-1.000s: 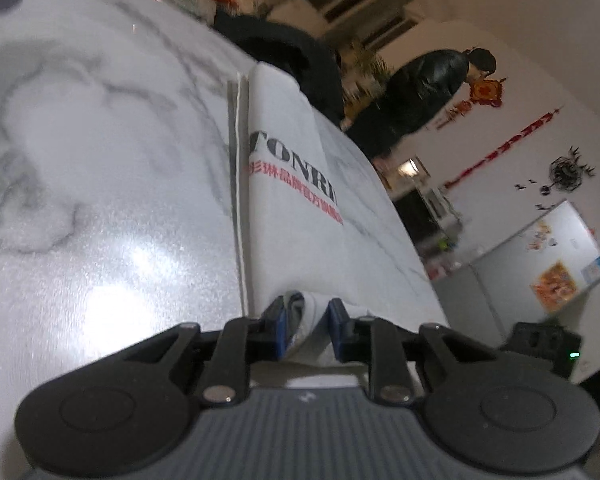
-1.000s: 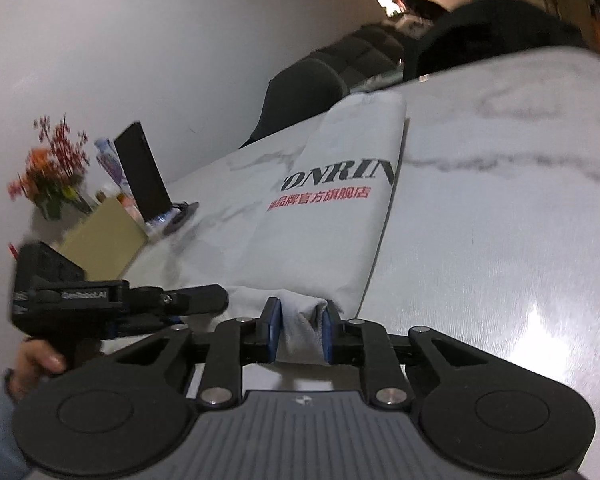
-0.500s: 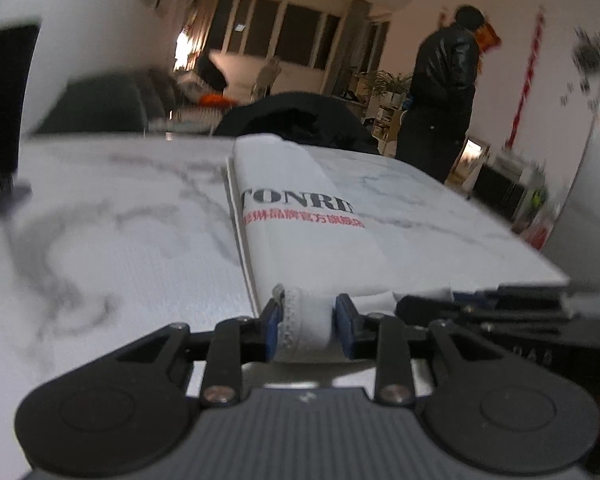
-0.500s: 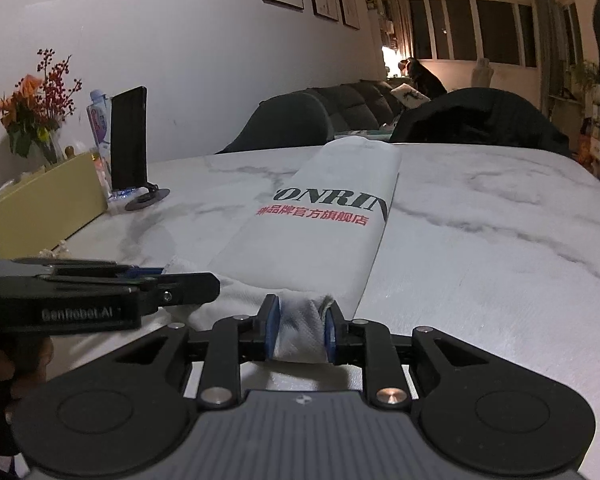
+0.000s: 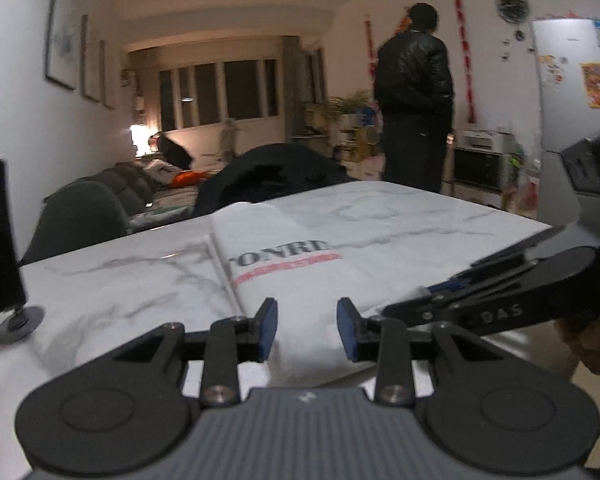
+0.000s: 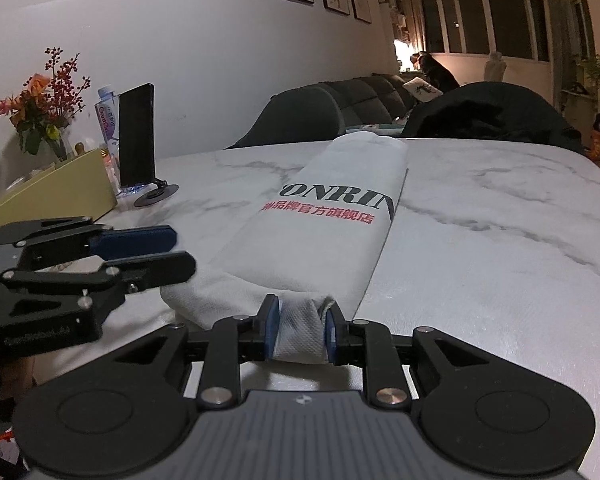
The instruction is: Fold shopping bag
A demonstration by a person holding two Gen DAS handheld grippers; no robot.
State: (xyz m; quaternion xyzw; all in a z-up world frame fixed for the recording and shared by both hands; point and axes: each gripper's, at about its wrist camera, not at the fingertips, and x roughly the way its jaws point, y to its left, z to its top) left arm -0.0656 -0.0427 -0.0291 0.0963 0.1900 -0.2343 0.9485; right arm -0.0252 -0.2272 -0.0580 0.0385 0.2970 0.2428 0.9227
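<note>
- The shopping bag (image 6: 332, 232) lay on the marble table (image 6: 500, 240) as a long white strip, folded lengthwise, with black letters and a line of red characters on its upper face
- Its far end reached almost to the far edge of the table, and its near end was at the edge closest to the cameras
- The right gripper (image 6: 300, 330) was clenched on the bunched cloth at the near end of the bag, and the cloth filled the space between its two blue pads (image 6: 271, 330)
- The left gripper (image 5: 307, 330) was released: its jaws stood apart with nothing pinched between them, and the white cloth was seen below and beyond the gap
- In the right wrist view the left gripper was seen from the side, just beside the left corner of the bag, with its fingers parted
- A dark phone on a round stand (image 6: 138, 140) stood on the table at the left, well apart from the bag, near a yellow box (image 6: 48, 196) and a vase of flowers (image 6: 44, 108)
- A black coat (image 6: 488, 114) lay behind the far edge of the table
- A person in a dark jacket (image 5: 414, 100) stood farther in the room, back to the camera, near a grey fridge (image 5: 576, 92)
</note>
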